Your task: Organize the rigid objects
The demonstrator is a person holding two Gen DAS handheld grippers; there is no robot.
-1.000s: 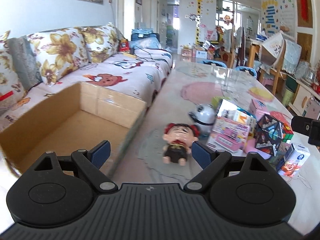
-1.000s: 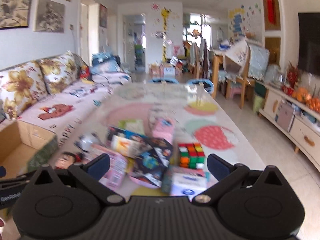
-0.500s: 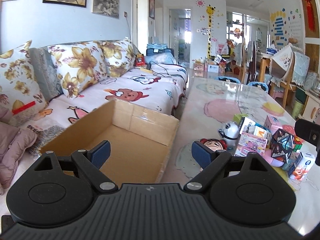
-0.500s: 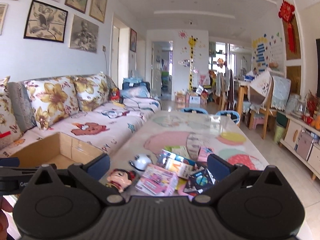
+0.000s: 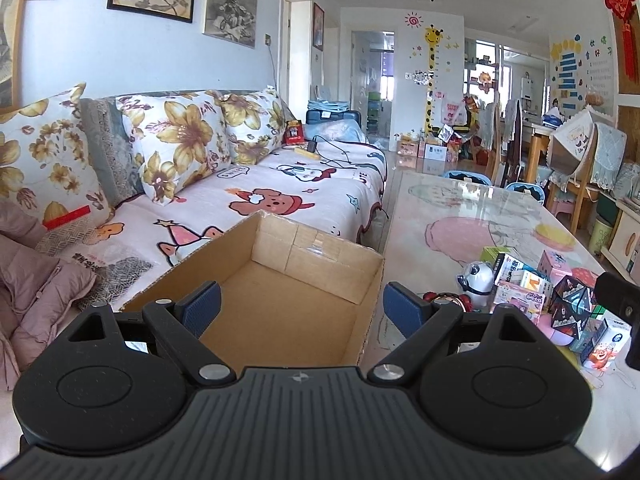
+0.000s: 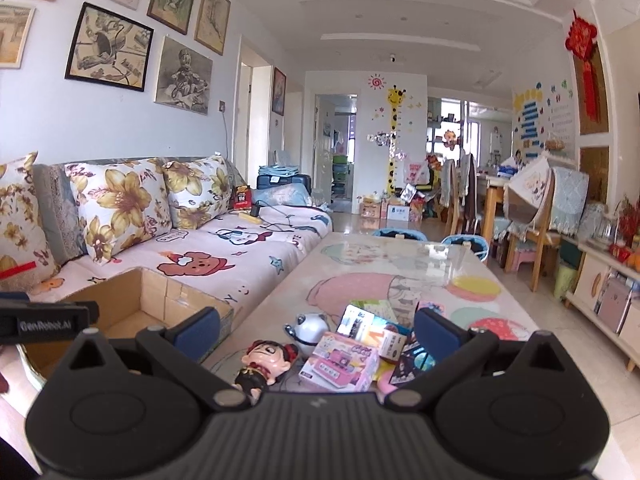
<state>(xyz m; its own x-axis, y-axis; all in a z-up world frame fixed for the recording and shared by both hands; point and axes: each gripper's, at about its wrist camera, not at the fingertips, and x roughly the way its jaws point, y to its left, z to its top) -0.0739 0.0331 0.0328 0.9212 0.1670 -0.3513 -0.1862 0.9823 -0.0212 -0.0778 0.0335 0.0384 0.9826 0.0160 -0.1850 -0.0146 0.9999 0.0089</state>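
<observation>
Toys and small boxes (image 6: 352, 352) are seen clustered on the table (image 6: 400, 276) beside an empty cardboard box (image 5: 280, 288); both grippers, left (image 5: 300, 306) and right (image 6: 316, 330), are held wide, gripping nothing.

"GenRobot.AI" on left gripper (image 6: 48, 325) body, other box print and wall signs too small to read

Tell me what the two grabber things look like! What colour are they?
Both are matte black plastic. The left gripper and the right gripper each have a ribbed body, two round discs, silver screws and angled arms ending in dark blue textured pads. In the right wrist view, the left gripper's side carries white "GenRobot.AI" lettering.
</observation>
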